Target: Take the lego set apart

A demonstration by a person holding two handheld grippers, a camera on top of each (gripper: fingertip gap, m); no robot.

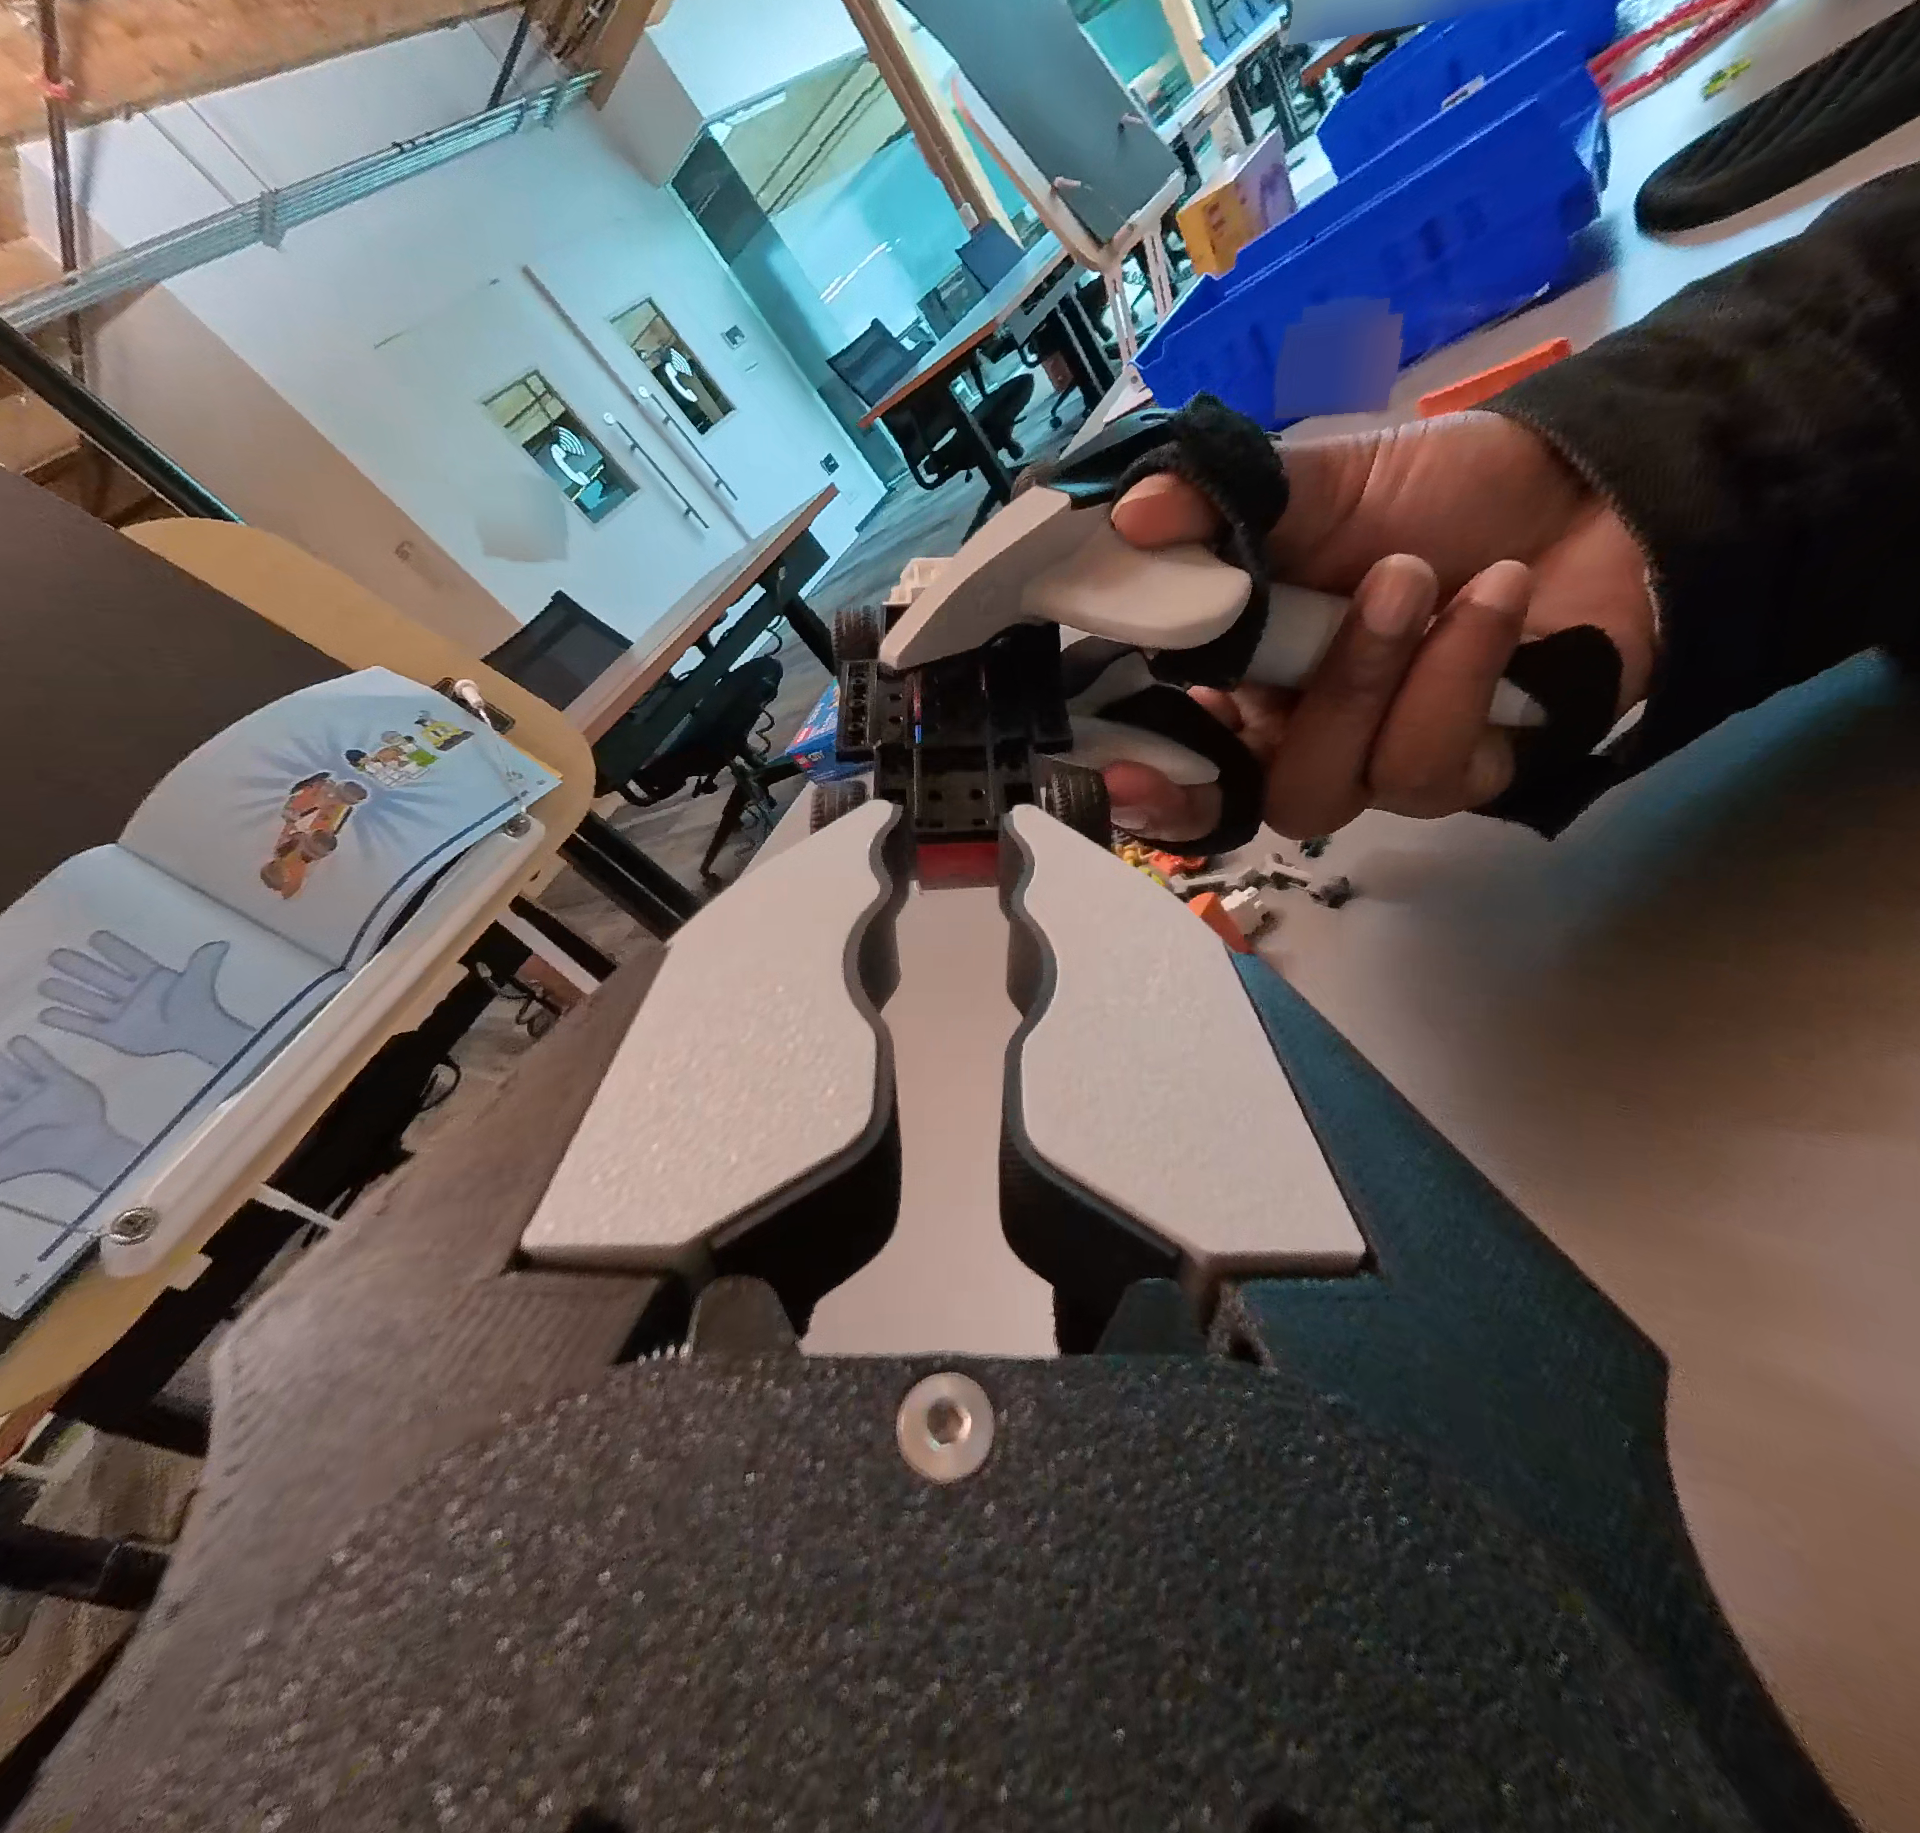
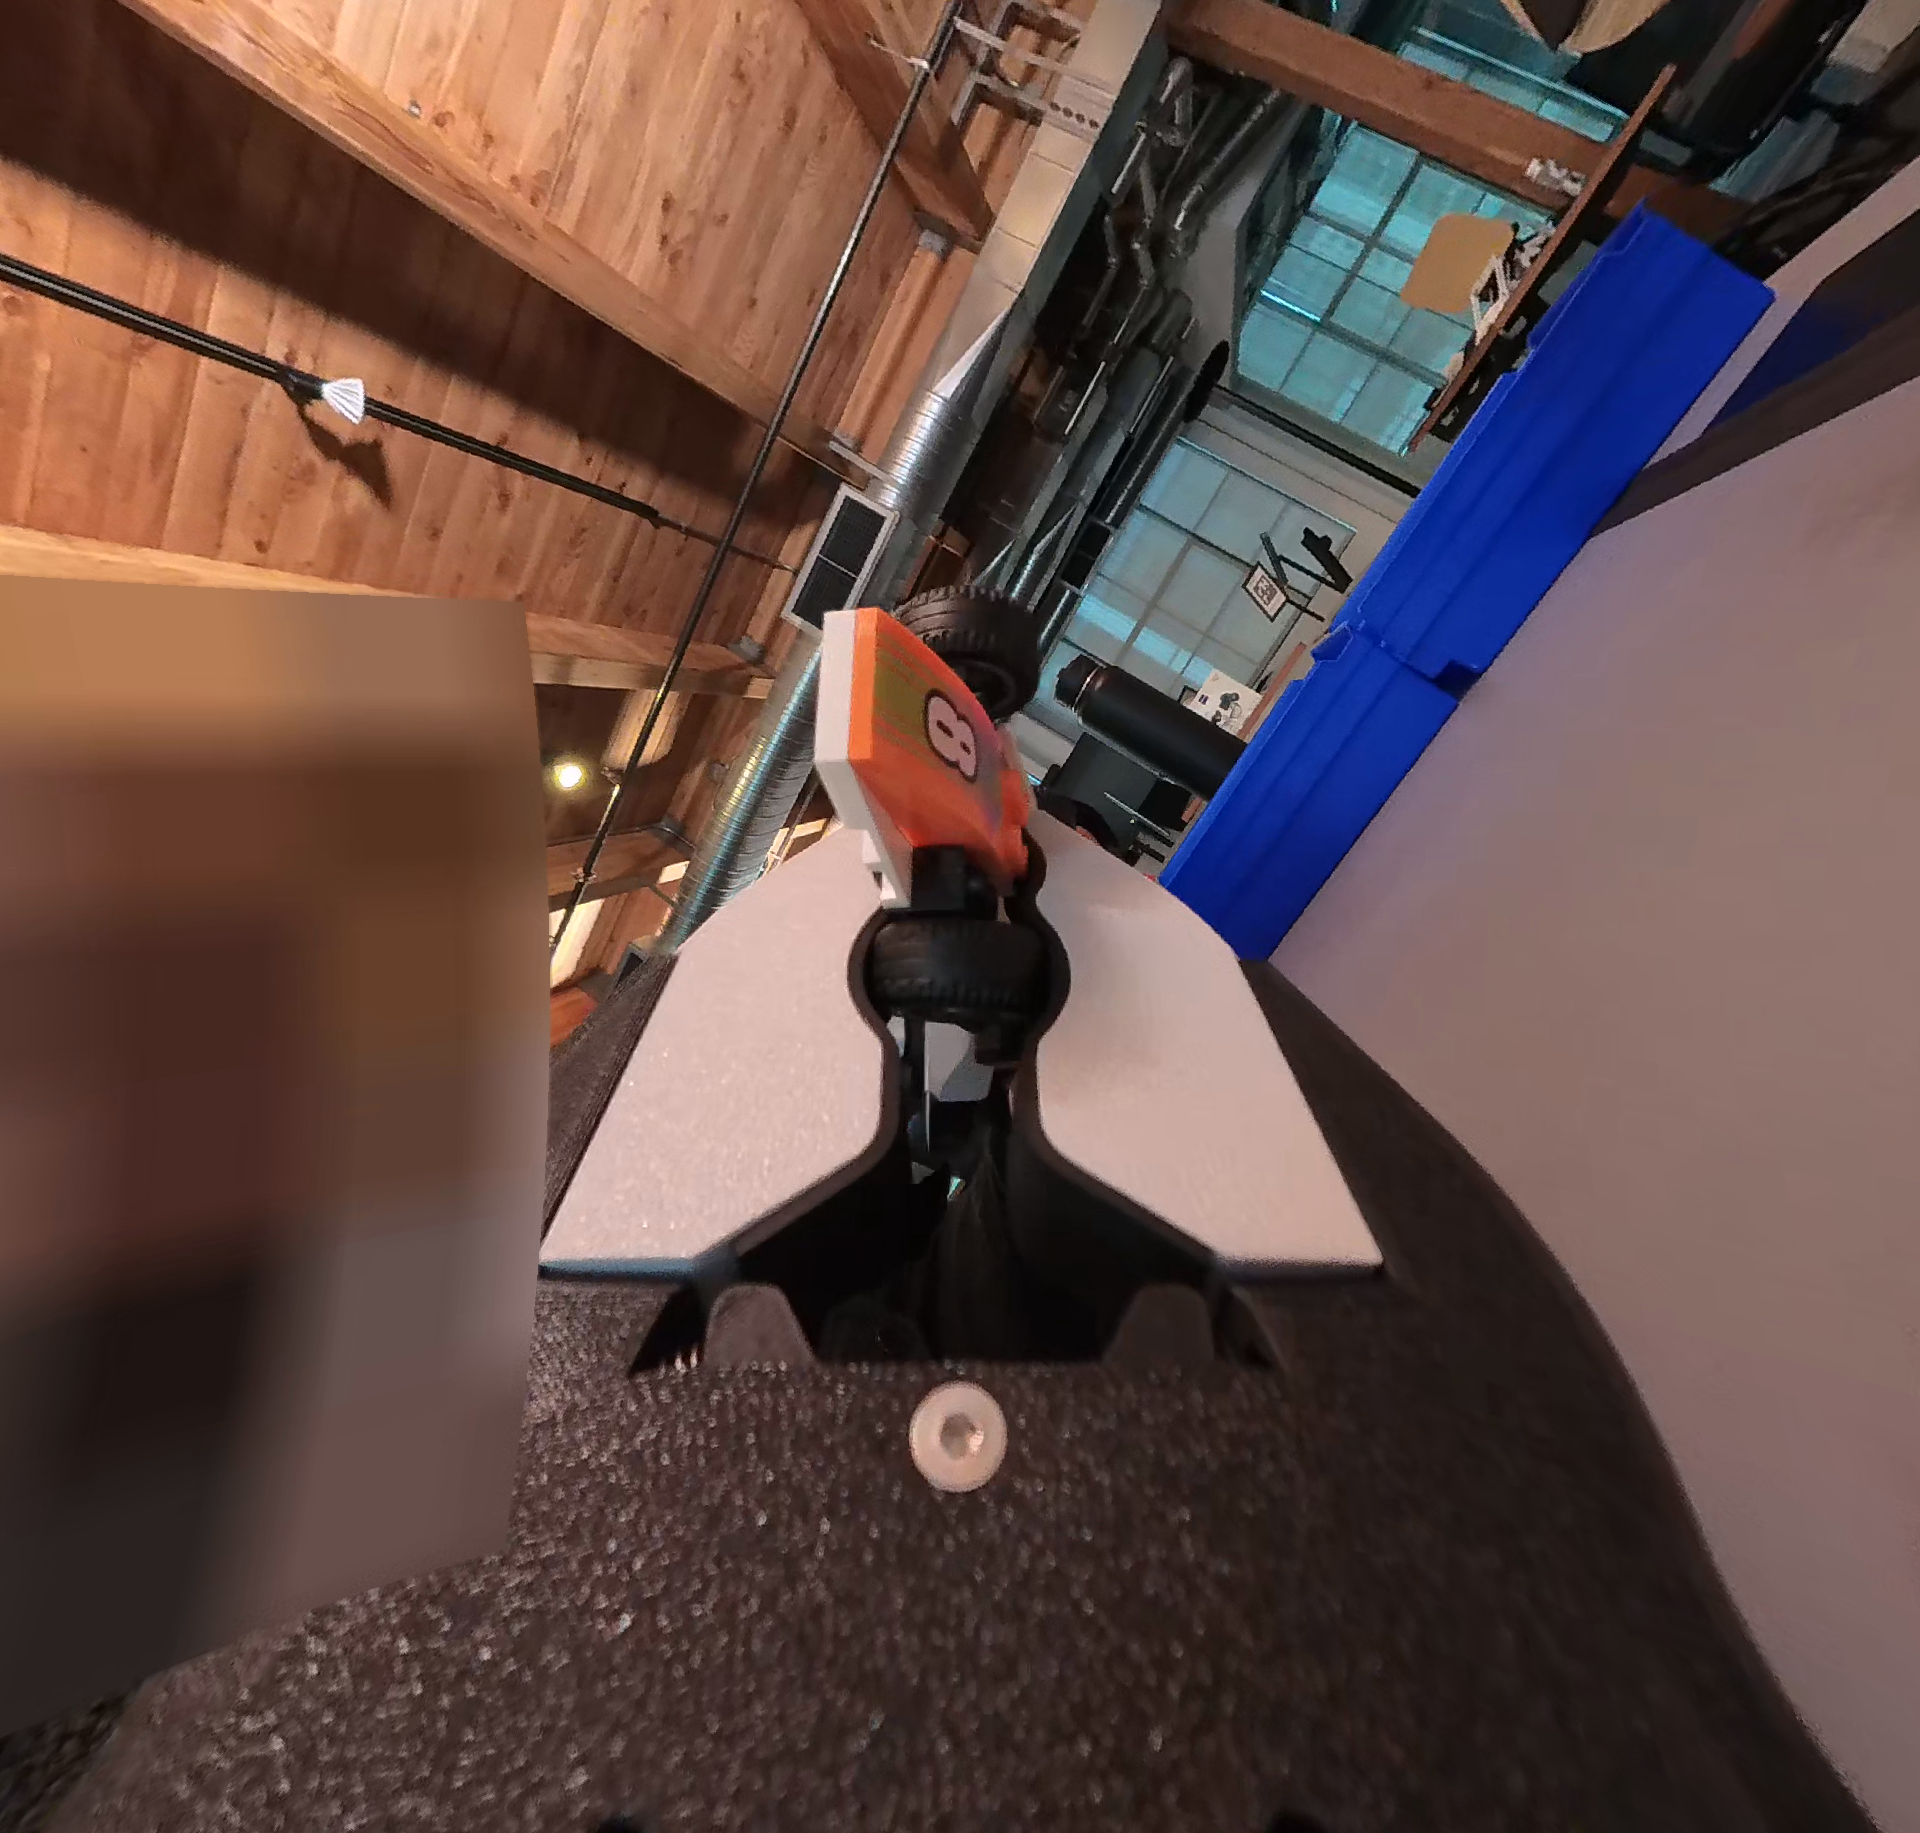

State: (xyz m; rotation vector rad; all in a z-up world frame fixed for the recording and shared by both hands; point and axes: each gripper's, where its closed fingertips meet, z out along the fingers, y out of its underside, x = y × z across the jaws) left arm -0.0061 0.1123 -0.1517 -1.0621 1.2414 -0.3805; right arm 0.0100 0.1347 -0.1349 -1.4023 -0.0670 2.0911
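Left gripper (image 1: 951, 853): grey textured jaws, black speckled body, silver screw (image 1: 943, 1425); black sleeve (image 1: 1766, 453).

The lego car (image 1: 951, 744) is a small black-chassis model with black rubber tyres, seen from its underside in the left wrist view, its red end (image 1: 956, 861) lodged between the left jaws' tips. In the right wrist view its orange and white wedge panel (image 2: 914, 744) rises beyond the right jaws, while one tyre (image 2: 951, 962) sits in their rounded notch. Loose orange, white and grey pieces (image 1: 1231, 890) lie on the table just right of the left jaws.
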